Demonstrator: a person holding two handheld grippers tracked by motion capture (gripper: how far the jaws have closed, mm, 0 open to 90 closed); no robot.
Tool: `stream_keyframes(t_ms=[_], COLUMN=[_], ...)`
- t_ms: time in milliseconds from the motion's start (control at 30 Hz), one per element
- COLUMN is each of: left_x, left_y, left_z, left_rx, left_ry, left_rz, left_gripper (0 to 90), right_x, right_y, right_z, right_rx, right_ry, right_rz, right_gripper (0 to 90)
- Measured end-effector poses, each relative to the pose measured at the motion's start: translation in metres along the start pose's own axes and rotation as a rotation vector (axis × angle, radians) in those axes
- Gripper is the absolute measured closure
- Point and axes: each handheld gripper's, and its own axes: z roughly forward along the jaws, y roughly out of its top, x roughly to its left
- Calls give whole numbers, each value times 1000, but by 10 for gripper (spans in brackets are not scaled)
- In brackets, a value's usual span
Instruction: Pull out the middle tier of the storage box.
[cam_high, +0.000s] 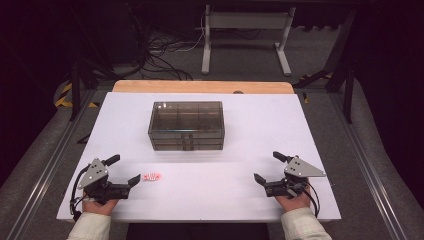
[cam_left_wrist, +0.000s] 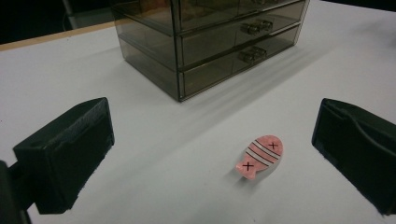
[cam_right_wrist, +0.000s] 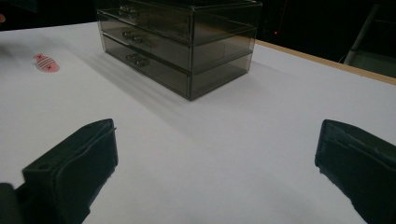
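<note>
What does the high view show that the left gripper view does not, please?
The high view alone shows both hands, the right gripper, the floor cables and the white stand beyond the table. The left gripper view alone shows the fish's stripes and two X marks, and the drawer handles. Both show the drawer box, the fish, the white table and the open left gripper.

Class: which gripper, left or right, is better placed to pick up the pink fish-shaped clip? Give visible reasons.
Left. The left gripper is open with the pink fish-shaped clip lying just ahead between its jaws, while the right gripper, also open, sits across the table.
</note>
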Motion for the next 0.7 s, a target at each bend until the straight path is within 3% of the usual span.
stream_keyframes(t_ms=[533, 700], left_x=[0, -1], left_y=[3, 4], left_z=[-1, 3], left_rx=[2, 19], left_ry=[-28, -60], left_rz=[6, 8], left_gripper=[6, 8], right_x=[0, 0], right_y=[-1, -1], right_z=[2, 2], right_rx=[8, 11], right_ry=[12, 15], right_rz=[8, 14], right_gripper=[0, 0])
